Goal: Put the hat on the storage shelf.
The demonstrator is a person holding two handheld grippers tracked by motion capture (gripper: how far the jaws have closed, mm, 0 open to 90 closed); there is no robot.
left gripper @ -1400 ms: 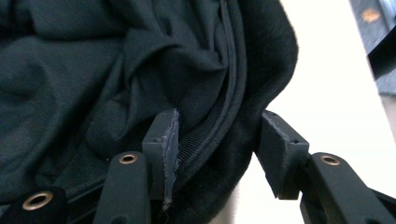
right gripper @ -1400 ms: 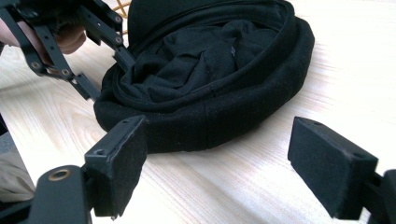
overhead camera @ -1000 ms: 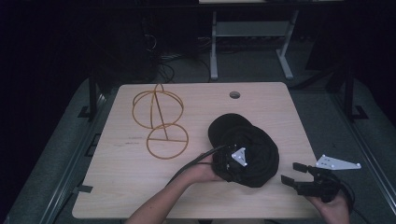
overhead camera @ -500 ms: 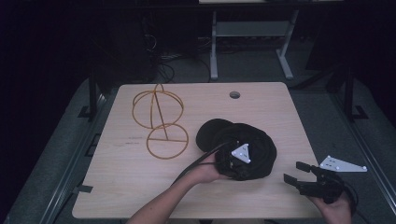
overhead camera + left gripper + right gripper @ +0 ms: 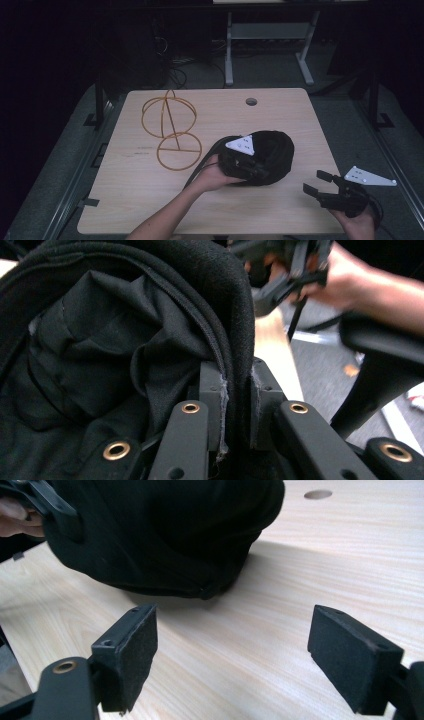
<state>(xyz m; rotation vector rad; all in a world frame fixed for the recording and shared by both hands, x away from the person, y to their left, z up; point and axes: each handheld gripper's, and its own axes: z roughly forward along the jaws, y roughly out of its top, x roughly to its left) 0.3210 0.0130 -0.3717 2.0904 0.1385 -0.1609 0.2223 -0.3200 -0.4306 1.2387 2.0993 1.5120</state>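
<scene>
Cloth [image 5: 272, 155], black and soft, lies bunched in a heap on the right half of the table [image 5: 150, 190], near its front edge; it looks like a hat or cap, with a thick stitched rim, though its exact kind is hard to tell. It should be light and limp, with no stiffness to speak of (so it will sag and fold from wherever it is lifted), and not fragile or slippery. The rim is the sensible place to take hold, since the doubled seam gives the pads something firm to bite. The left gripper [image 5: 235, 405] has done just that: its jaws have just been closing and now stand pressed together on the rim, the fabric pinched between the pads, as the left gripper view shows closely. In the high view the same gripper [image 5: 245, 160] sits at the heap's near-left side. The right gripper [image 5: 235, 650] waits just beside the cloth at the table's right front corner, its jaws wide apart with nothing between them but bare wood. A gold wire frame [image 5: 167, 127] stands well apart at the left.
</scene>
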